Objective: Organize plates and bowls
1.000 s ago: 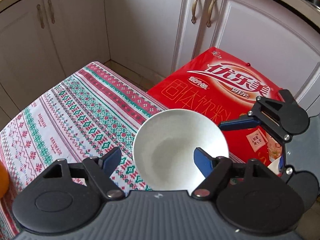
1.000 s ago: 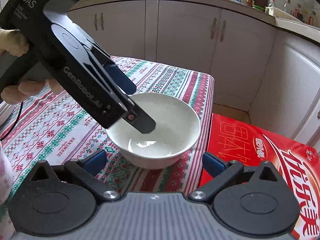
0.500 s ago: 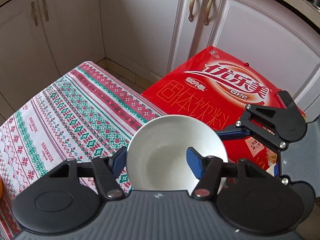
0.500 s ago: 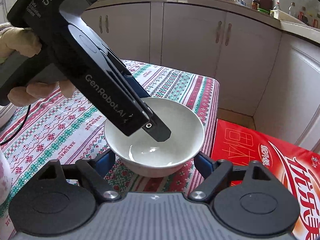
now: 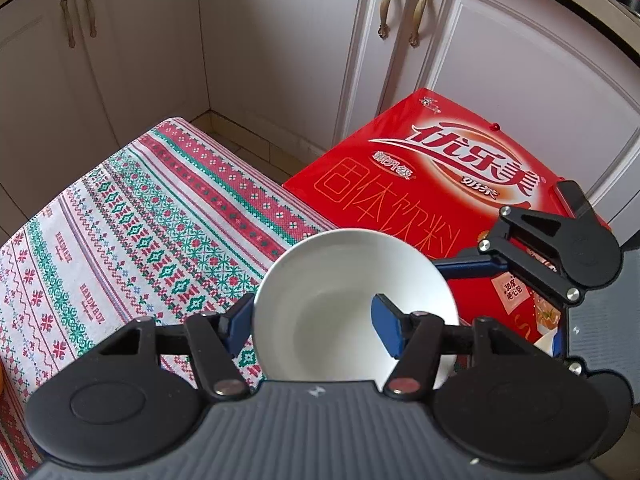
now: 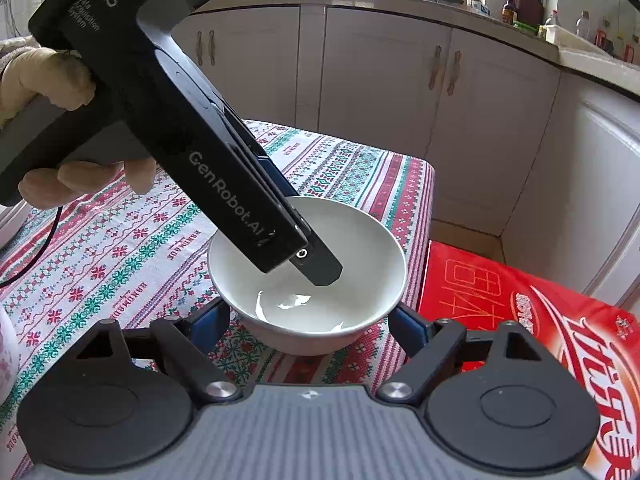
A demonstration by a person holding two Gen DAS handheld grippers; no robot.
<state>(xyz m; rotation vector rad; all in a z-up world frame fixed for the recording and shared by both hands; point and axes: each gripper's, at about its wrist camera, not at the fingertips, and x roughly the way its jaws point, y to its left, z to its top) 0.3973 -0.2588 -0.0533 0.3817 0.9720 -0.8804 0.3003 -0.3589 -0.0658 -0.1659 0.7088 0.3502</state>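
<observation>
A: White ceramic bowl [image 6: 308, 280] sits near the right-hand corner of the desk [image 6: 120, 248], on a cloth [image 5: 132, 232] banded in red, green and white.

B: Left claw [image 5: 312, 320]?

A: Clenched on the bowl's rim. One blue pad is inside the bowl, the other against the outer wall on the cloth side. From the right wrist view, that claw slants down into the bowl, a gloved hand [image 6: 52, 92] on its handle.

B: And the right claw [image 6: 308, 324]?

A: Its fingers flank the bowl low down, one on each side. Left pad sits just beside the wall; the right one shows a small gap. I cannot tell whether either pad actually presses, so grasping or released stays unsettled.

B: Bowl tilted?

A: Looks upright, base on the cloth, glossy and empty inside.

B: Surroundings?

A: Red printed carton [image 5: 440, 184] on the floor just past the desk edge. Pale cabinet doors [image 6: 380, 92] behind, brass handles.
</observation>
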